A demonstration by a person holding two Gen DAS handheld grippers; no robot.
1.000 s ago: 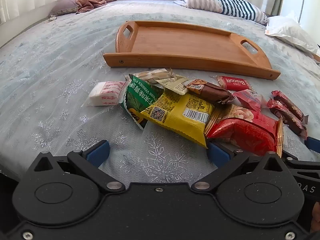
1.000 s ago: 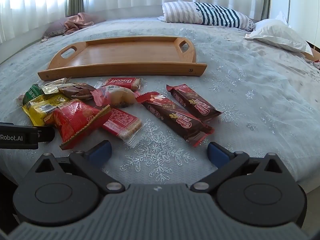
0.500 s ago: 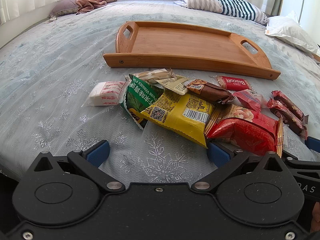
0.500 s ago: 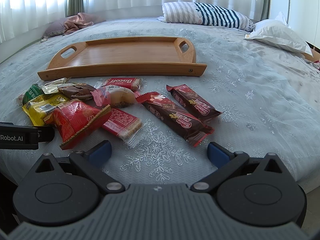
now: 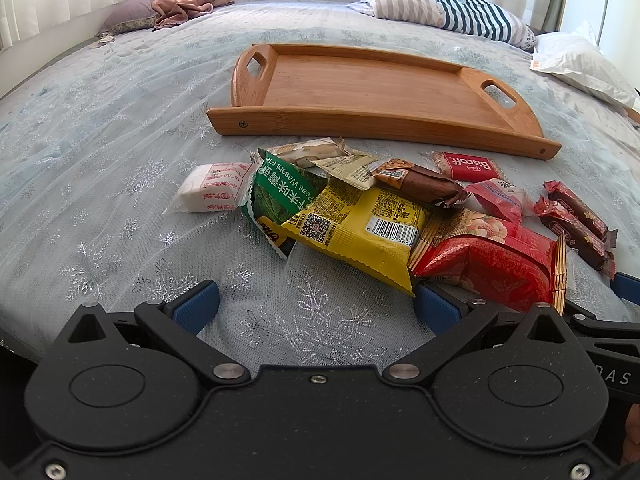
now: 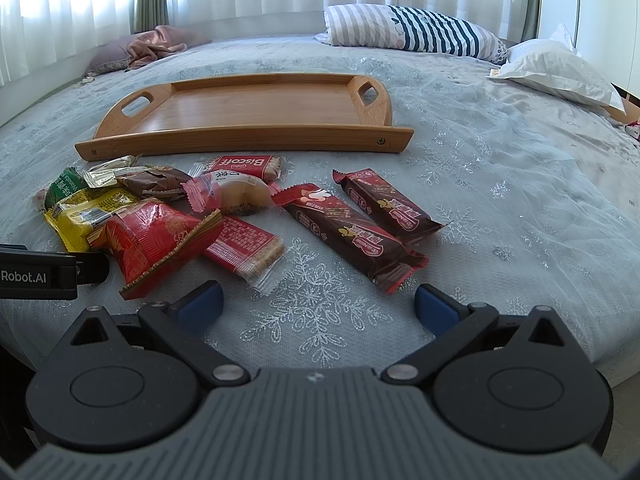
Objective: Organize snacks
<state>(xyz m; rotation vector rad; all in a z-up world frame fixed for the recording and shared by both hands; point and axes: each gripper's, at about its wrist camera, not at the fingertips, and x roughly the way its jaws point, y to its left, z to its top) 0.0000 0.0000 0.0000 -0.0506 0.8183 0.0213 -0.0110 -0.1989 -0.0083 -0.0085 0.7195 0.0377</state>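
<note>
My left gripper (image 5: 316, 304) and right gripper (image 6: 318, 306) hang over the bedspread (image 6: 500, 184), jaws apart and holding nothing; just ahead, the snack packets (image 5: 360, 220) lie heaped, 2 chocolate bars (image 6: 372, 220) alongside; beyond them sits the wooden tray (image 6: 248, 110); pillows (image 6: 408, 30) farthest.

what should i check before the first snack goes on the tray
1. Tray has free space: ok, nothing lies in it.
2. Left tool open and holding nothing: ok.
3. Right tool open and holding nothing: ok.
4. An easy snack to start with: ok, the two brown bars lie apart from the pile, ahead of the right tool.
5. Yellow bag free to lift: not ok, other packets overlap it.
6. Tray sits steady on the soft bed cover: cannot tell.
</note>
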